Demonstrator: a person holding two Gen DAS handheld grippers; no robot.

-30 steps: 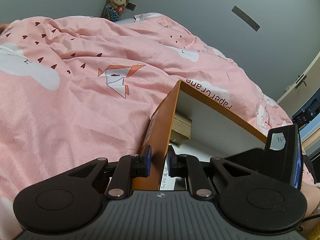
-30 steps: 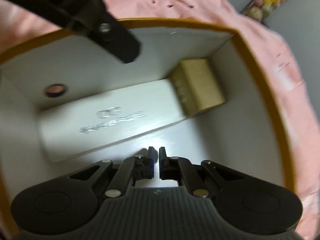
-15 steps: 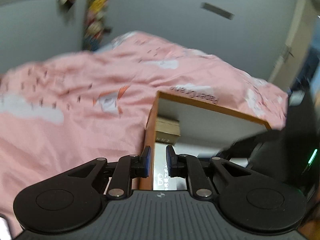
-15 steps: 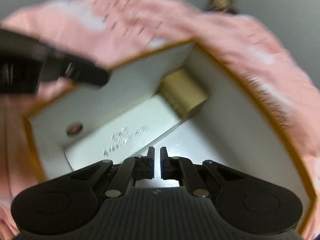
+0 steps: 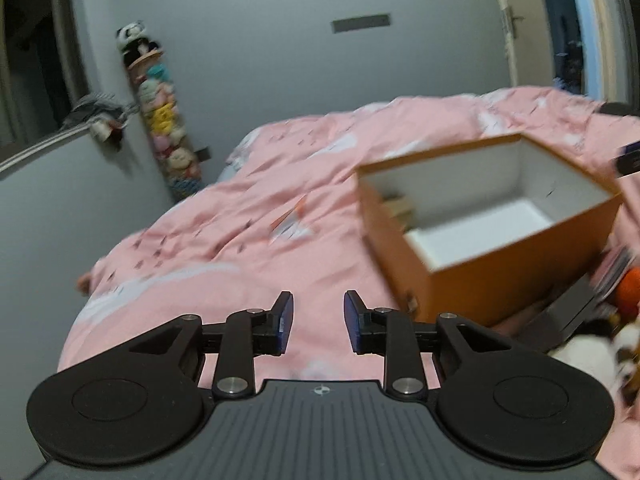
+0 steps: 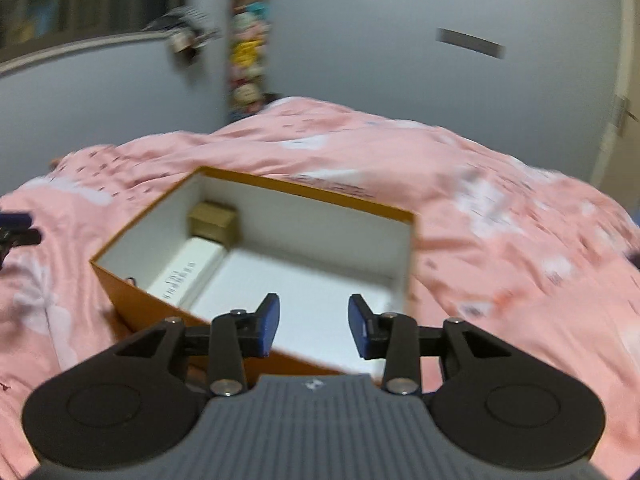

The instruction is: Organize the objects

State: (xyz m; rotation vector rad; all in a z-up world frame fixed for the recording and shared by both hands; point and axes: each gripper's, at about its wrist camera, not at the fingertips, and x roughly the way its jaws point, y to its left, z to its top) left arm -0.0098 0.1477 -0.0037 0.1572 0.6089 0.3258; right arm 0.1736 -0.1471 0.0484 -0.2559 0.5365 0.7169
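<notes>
In the left wrist view, the left gripper [image 5: 317, 322] hangs over the pink duvet [image 5: 240, 232] beside the orange box [image 5: 492, 280], its jaws just opened, spread with nothing between them, probably so it is free for the next item. The box sits open-topped on the bed, ready to take things. In the right wrist view, the right gripper [image 6: 313, 326] hovers above the box's near edge, jaws likewise just opened and empty; a white carton [image 6: 188, 272] and a small brown box [image 6: 213, 222] lie packed against the box's left wall, leaving the rest of the floor free.
</notes>
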